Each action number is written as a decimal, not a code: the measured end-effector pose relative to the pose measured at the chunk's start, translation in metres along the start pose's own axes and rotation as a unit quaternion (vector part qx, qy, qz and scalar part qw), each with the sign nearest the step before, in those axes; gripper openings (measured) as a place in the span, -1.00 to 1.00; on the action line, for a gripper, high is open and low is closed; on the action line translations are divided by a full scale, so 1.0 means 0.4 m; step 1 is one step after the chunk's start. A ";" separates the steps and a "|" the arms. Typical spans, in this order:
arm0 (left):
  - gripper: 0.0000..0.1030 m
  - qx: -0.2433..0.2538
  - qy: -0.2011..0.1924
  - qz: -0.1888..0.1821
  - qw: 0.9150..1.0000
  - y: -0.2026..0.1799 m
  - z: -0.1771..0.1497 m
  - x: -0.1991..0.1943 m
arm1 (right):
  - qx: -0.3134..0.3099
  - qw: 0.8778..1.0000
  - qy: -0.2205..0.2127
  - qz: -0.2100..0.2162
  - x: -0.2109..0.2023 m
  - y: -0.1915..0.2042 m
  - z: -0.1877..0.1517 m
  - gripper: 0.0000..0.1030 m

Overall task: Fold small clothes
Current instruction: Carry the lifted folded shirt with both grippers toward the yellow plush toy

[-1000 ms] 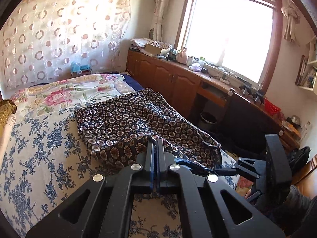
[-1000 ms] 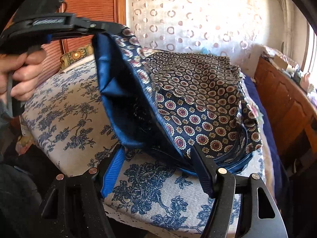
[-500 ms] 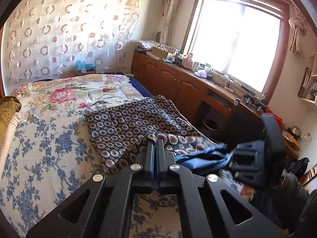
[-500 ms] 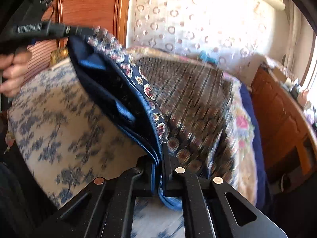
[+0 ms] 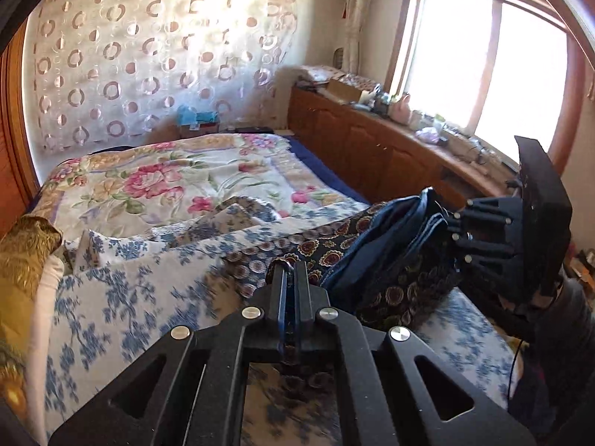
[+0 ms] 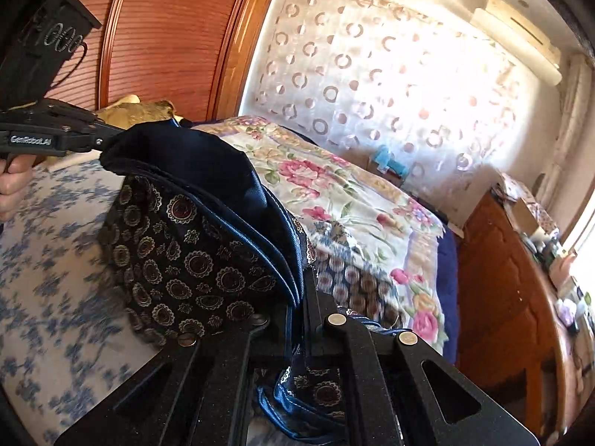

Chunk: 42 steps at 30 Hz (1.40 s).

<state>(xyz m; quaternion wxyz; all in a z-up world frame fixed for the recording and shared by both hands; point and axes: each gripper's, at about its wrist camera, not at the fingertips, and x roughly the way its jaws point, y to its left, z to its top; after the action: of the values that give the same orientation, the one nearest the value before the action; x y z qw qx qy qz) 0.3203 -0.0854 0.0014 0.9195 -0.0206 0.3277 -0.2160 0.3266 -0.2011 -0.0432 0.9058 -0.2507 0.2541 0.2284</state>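
Observation:
A dark navy garment (image 5: 375, 256) printed with round medallions, lined in plain blue, hangs bunched between my two grippers above the bed. My left gripper (image 5: 290, 273) is shut on one edge of it. In the same view my right gripper (image 5: 448, 223) comes in from the right, clamped on the other end. The right wrist view shows the garment (image 6: 193, 260) draped in folds, with my right gripper (image 6: 303, 282) shut on its blue-trimmed hem. My left gripper (image 6: 106, 139) is at the upper left, gripping the far corner, with a hand behind it.
Under the garment lies a blue-floral bedsheet (image 5: 111, 297), and beyond it a pink-rose quilt (image 5: 167, 178). A gold pillow (image 5: 26, 252) sits at the left. A cluttered wooden cabinet (image 5: 372, 156) runs under the window on the right. A wooden panel (image 6: 167, 37) stands behind the bed.
My right gripper went from open to shut on the hem. Both grippers lifted the garment off the bed, where it lay spread; it now hangs gathered between them.

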 end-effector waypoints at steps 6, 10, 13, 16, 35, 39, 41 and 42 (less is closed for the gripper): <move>-0.12 0.008 0.026 0.003 1.000 0.050 0.013 0.072 | 0.014 0.999 0.036 0.014 0.141 -0.059 0.017 -0.93; 0.48 0.012 0.029 0.001 1.000 0.062 0.016 0.090 | 0.072 0.995 0.046 0.049 0.205 -0.128 0.049 -0.93; 0.48 0.017 0.033 0.005 0.999 0.059 0.011 0.103 | 0.103 0.993 0.036 0.052 0.216 -0.173 0.065 -0.89; 0.48 0.019 0.052 0.006 0.998 0.057 -0.001 0.138 | 0.104 0.994 0.023 -0.002 0.209 -0.190 0.087 -0.49; 0.43 -0.016 0.108 0.014 0.994 0.113 -0.025 0.276 | 0.232 0.967 0.100 -0.031 0.075 -0.255 -0.125 0.37; 0.19 -0.009 0.119 0.007 0.993 0.098 -0.028 0.293 | 0.284 0.953 0.105 -0.016 0.091 -0.285 -0.167 0.37; 0.05 -0.006 0.119 0.005 0.993 0.091 -0.026 0.293 | 0.301 0.948 0.105 0.006 0.107 -0.289 -0.171 0.37; 0.02 -0.006 0.120 0.003 0.993 0.089 -0.025 0.295 | 0.306 0.946 0.104 0.015 0.113 -0.290 -0.173 0.37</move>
<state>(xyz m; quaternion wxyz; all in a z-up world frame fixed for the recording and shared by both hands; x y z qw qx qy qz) 0.4095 -0.1006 -0.0827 0.8741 0.0013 0.4370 -0.2122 0.4002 -0.3170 -0.0816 0.9037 0.0198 0.4087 0.1259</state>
